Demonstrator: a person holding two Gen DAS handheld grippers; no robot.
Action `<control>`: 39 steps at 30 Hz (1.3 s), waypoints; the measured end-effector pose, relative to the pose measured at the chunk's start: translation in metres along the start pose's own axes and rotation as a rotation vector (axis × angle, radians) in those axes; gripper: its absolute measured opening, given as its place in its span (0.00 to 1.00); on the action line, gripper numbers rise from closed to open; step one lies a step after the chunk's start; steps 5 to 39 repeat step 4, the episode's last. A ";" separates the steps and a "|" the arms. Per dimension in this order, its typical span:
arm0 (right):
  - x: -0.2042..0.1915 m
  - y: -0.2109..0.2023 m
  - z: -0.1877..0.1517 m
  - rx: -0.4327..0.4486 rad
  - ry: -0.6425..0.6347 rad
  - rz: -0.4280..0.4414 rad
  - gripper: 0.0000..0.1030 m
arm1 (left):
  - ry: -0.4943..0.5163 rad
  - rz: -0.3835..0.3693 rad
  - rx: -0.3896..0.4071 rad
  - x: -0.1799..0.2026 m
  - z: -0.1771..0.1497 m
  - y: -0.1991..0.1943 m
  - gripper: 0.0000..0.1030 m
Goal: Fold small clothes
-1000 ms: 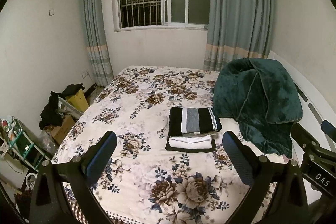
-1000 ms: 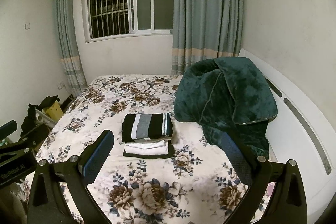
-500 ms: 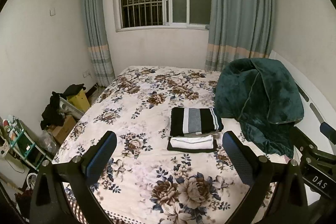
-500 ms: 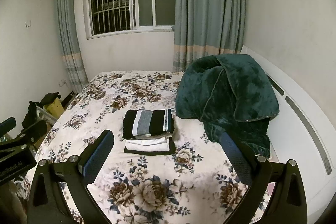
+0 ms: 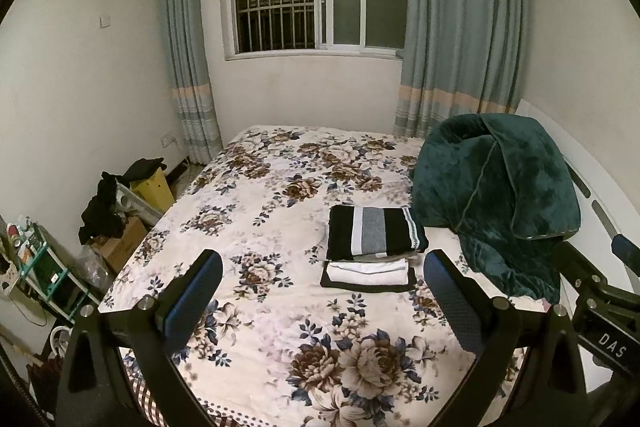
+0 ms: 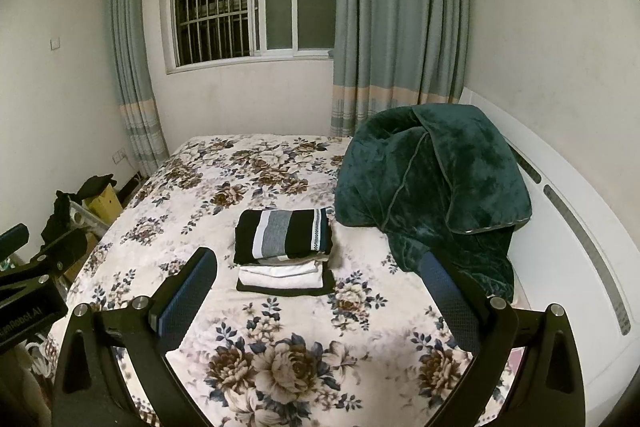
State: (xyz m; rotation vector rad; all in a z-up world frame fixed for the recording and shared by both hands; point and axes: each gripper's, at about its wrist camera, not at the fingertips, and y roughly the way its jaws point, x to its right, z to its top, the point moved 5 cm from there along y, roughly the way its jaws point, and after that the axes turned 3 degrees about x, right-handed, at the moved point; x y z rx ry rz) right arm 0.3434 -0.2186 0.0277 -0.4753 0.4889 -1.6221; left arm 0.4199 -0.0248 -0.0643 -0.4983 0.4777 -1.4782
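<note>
Left gripper and right gripper: jaws apart, empty. The stack of folded clothes lies centre frame on the bed — folding appears complete. Next move, probably: locate any unfolded garment — none visible.

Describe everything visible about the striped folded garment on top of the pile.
The striped folded garment is black with white and grey bands and a patterned white edge stripe; it looks knitted. Neatly folded into a rectangle, it lies flat atop the folded white pieces on the floral bedspread, close beside the green blanket. Neither gripper touches it.
</note>
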 end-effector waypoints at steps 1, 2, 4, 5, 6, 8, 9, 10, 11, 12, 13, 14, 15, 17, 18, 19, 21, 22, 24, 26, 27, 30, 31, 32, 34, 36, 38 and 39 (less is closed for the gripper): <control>0.002 0.001 0.001 0.001 -0.002 0.001 1.00 | 0.000 0.006 0.002 -0.001 0.000 -0.001 1.00; 0.001 0.001 0.000 0.003 -0.002 0.001 1.00 | -0.002 0.011 0.003 -0.003 -0.001 -0.002 1.00; -0.002 0.002 0.000 0.006 -0.003 -0.001 1.00 | -0.005 0.010 0.002 -0.004 -0.002 -0.002 1.00; -0.002 0.002 0.000 0.006 -0.003 -0.001 1.00 | -0.005 0.010 0.002 -0.004 -0.002 -0.002 1.00; -0.002 0.002 0.000 0.006 -0.003 -0.001 1.00 | -0.005 0.010 0.002 -0.004 -0.002 -0.002 1.00; -0.002 0.002 0.000 0.006 -0.003 -0.001 1.00 | -0.005 0.010 0.002 -0.004 -0.002 -0.002 1.00; -0.002 0.002 0.000 0.006 -0.003 -0.001 1.00 | -0.005 0.010 0.002 -0.004 -0.002 -0.002 1.00; -0.002 0.002 0.000 0.006 -0.003 -0.001 1.00 | -0.005 0.010 0.002 -0.004 -0.002 -0.002 1.00; -0.002 0.002 0.000 0.006 -0.003 -0.001 1.00 | -0.005 0.010 0.002 -0.004 -0.002 -0.002 1.00; -0.002 0.002 0.000 0.006 -0.003 -0.001 1.00 | -0.005 0.010 0.002 -0.004 -0.002 -0.002 1.00; -0.002 0.002 0.000 0.006 -0.003 -0.001 1.00 | -0.005 0.010 0.002 -0.004 -0.002 -0.002 1.00; -0.002 0.002 0.000 0.006 -0.003 -0.001 1.00 | -0.005 0.010 0.002 -0.004 -0.002 -0.002 1.00; -0.002 0.002 0.000 0.006 -0.003 -0.001 1.00 | -0.005 0.010 0.002 -0.004 -0.002 -0.002 1.00; -0.002 0.002 0.000 0.006 -0.003 -0.001 1.00 | -0.005 0.010 0.002 -0.004 -0.002 -0.002 1.00; -0.002 0.002 0.000 0.006 -0.003 -0.001 1.00 | -0.005 0.010 0.002 -0.004 -0.002 -0.002 1.00; -0.002 0.002 0.000 0.006 -0.003 -0.001 1.00 | -0.005 0.010 0.002 -0.004 -0.002 -0.002 1.00; -0.002 0.002 0.000 0.006 -0.003 -0.001 1.00 | -0.005 0.010 0.002 -0.004 -0.002 -0.002 1.00; -0.002 0.002 0.000 0.006 -0.003 -0.001 1.00 | -0.005 0.010 0.002 -0.004 -0.002 -0.002 1.00; -0.002 0.002 0.000 0.006 -0.003 -0.001 1.00 | -0.005 0.010 0.002 -0.004 -0.002 -0.002 1.00; -0.002 0.002 0.000 0.006 -0.003 -0.001 1.00 | -0.005 0.010 0.002 -0.004 -0.002 -0.002 1.00; -0.002 0.002 0.000 0.006 -0.003 -0.001 1.00 | -0.005 0.010 0.002 -0.004 -0.002 -0.002 1.00; -0.002 0.002 0.000 0.006 -0.003 -0.001 1.00 | -0.005 0.010 0.002 -0.004 -0.002 -0.002 1.00; -0.002 0.002 0.000 0.006 -0.003 -0.001 1.00 | -0.005 0.010 0.002 -0.004 -0.002 -0.002 1.00; -0.002 0.002 0.000 0.006 -0.003 -0.001 1.00 | -0.005 0.010 0.002 -0.004 -0.002 -0.002 1.00; -0.002 0.002 0.000 0.006 -0.003 -0.001 1.00 | -0.005 0.010 0.002 -0.004 -0.002 -0.002 1.00; -0.002 0.002 0.000 0.006 -0.003 -0.001 1.00 | -0.005 0.010 0.002 -0.004 -0.002 -0.002 1.00; -0.002 0.002 0.000 0.006 -0.003 -0.001 1.00 | -0.005 0.010 0.002 -0.004 -0.002 -0.002 1.00; -0.002 0.002 0.000 0.006 -0.003 -0.001 1.00 | -0.005 0.010 0.002 -0.004 -0.002 -0.002 1.00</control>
